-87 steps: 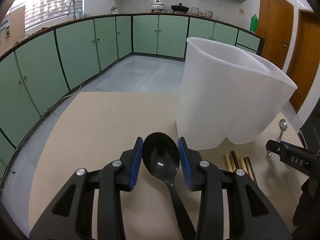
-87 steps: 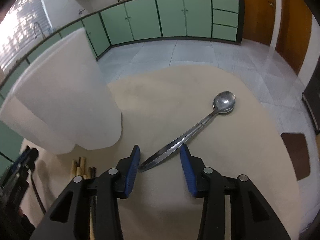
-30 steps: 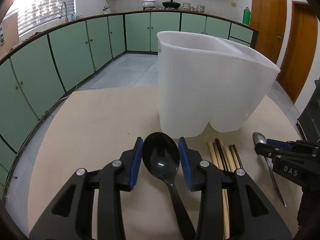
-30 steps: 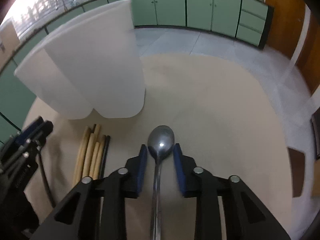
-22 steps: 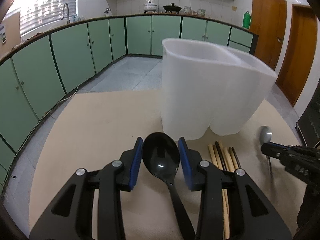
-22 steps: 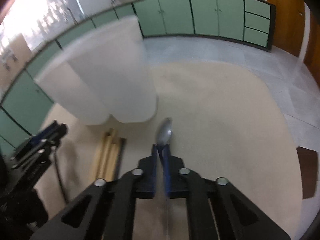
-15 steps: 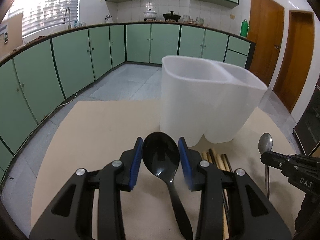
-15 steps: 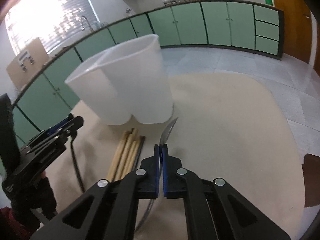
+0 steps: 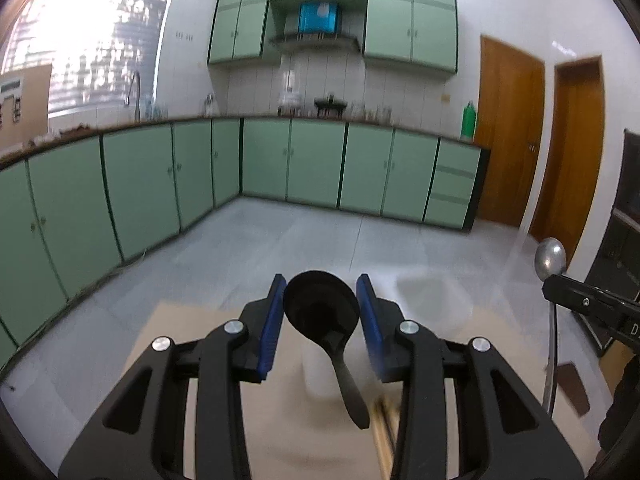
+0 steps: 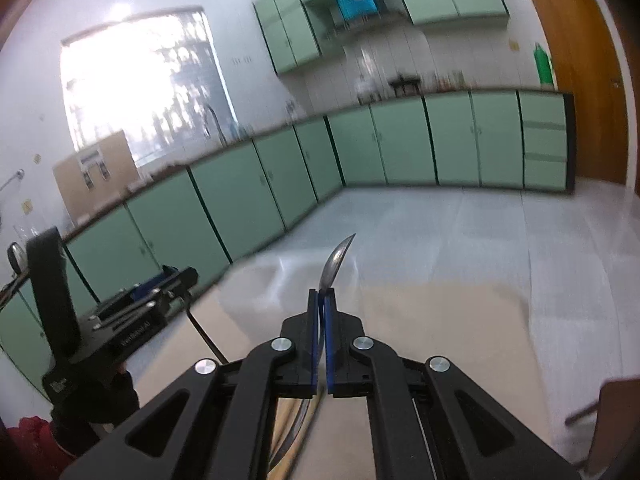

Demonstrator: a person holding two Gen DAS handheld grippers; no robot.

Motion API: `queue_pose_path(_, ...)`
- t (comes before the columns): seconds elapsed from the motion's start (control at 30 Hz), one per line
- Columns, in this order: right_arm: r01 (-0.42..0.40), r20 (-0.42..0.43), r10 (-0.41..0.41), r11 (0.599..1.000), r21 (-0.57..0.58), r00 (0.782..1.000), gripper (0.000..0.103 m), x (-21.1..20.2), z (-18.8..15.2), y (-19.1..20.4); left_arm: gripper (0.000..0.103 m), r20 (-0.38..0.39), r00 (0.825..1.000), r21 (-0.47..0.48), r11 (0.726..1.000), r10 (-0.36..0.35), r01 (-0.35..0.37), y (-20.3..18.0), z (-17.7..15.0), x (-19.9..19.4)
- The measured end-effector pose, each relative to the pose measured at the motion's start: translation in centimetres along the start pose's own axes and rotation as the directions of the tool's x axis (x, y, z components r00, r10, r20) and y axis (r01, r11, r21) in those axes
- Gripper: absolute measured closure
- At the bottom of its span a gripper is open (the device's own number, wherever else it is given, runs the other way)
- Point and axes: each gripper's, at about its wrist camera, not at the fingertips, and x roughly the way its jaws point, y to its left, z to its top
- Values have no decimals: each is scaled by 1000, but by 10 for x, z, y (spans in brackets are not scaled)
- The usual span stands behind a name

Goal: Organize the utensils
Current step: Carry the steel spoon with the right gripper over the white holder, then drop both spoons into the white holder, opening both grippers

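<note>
My left gripper (image 9: 320,312) is shut on a black plastic spoon (image 9: 320,308), bowl up between the blue pads, handle hanging down. My right gripper (image 10: 321,316) is shut on a metal spoon (image 10: 334,264), seen edge-on; it also shows in the left wrist view (image 9: 551,258) at the right. Both are lifted high above the beige table (image 9: 180,328). The white utensil holder (image 9: 432,300) is blurred, below and just right of the left gripper. Wooden chopsticks (image 9: 384,420) lie on the table under it.
Green kitchen cabinets (image 9: 320,168) line the far walls across a grey tiled floor. Wooden doors (image 9: 512,136) stand at the right. In the right wrist view the left gripper body (image 10: 132,320) is at the left.
Both grippers have risen and tilted upward with their spoons. The white holder has dropped low in both views. Earlier the right gripper closed on the metal spoon and lifted it off the table.
</note>
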Motion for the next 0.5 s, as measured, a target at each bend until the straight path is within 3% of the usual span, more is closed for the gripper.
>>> queue_pose_path(0.17,9,98,-5,999,-37,995,100,19,42,10,68,88,996,29,999,9,-12,-12,40,15)
queue_pose_path(0.27,57,141,-45,995,-79,989,100,41,59,17,68,114,993,50,998,21,-27,-18,54,33)
queue_pose_path(0.5,129,122,-116,986,-105,986,100,96,60,13,68,85,996,65,997,34,-40,-23,53,70)
